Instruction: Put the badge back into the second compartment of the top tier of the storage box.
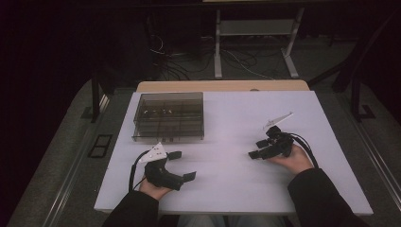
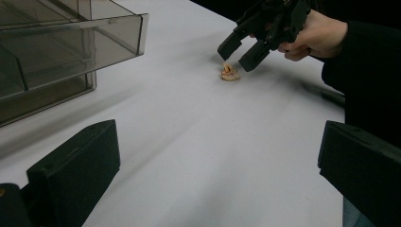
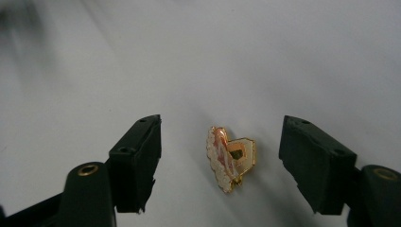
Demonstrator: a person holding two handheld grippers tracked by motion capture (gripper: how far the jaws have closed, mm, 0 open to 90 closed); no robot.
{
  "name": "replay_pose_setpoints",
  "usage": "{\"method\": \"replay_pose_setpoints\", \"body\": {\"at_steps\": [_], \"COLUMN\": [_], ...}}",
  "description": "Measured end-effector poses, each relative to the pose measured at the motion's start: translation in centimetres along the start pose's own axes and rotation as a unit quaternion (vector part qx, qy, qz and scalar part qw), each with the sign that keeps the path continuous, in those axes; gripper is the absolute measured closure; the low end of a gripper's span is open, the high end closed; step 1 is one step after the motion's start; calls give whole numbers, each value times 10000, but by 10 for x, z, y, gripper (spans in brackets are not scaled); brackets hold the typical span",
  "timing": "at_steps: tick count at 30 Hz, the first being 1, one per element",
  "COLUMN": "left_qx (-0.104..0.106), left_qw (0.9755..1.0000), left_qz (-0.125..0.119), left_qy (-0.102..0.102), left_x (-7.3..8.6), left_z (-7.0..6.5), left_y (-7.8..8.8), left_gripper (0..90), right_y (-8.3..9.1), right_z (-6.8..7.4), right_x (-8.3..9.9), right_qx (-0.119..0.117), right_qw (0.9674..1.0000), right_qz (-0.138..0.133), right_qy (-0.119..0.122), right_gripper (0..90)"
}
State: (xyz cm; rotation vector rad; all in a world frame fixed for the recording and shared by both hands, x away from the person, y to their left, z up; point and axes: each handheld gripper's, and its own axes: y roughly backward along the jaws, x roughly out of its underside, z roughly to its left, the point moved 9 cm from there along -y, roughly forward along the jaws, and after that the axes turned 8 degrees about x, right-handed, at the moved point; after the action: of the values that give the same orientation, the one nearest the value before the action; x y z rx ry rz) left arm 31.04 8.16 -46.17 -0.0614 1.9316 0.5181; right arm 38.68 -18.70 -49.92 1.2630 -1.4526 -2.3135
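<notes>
A small gold-edged pin badge (image 3: 231, 157) with pink and white enamel lies on the white table (image 1: 246, 109). My right gripper (image 3: 221, 137) hovers right at it, a jaw on either side and clear gaps between the pads and the badge, so it is open. In the left gripper view the badge (image 2: 230, 73) sits just under the right gripper (image 2: 238, 56), held by a hand. My left gripper (image 1: 183, 165) rests near the table's front left, open with nothing between its fingers; the right gripper (image 1: 257, 149) is at the right.
A smoky transparent compartment box (image 1: 169, 116) stands at the back left of the table, close to the left gripper's view as the box (image 2: 56, 52). Beyond the far edge are desk legs and cables on the floor.
</notes>
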Motion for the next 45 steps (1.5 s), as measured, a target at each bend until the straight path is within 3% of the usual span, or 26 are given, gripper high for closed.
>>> {"method": "replay_pose_setpoints", "body": {"at_steps": [10,20,31,38,40,45], "left_qx": [14,24,27,32,33,33], "left_qw": [10000,10000,10000,10000,10000,10000], "left_qz": [12,16,23,30,34,46], "left_qy": [9,21,18,21,17,16], "left_x": [0,1,1,1,1,1], "left_z": [0,0,0,0,0,0], "left_y": [0,0,-1,-1,-1,-1], "left_gripper": [0,0,0,0,0,0], "right_y": [-3,-6,-7,-5,0,0], "right_z": [-5,-12,-9,-8,-6,-5], "right_x": [4,7,8,8,5,7], "right_qx": [-96,-156,-212,-213,-323,-207], "right_qw": [9999,9998,9998,9998,9994,9997], "right_qz": [74,50,31,32,-81,-42], "right_qy": [-31,-94,9,17,-16,85], "right_gripper": [423,583,727,784,815,816]}}
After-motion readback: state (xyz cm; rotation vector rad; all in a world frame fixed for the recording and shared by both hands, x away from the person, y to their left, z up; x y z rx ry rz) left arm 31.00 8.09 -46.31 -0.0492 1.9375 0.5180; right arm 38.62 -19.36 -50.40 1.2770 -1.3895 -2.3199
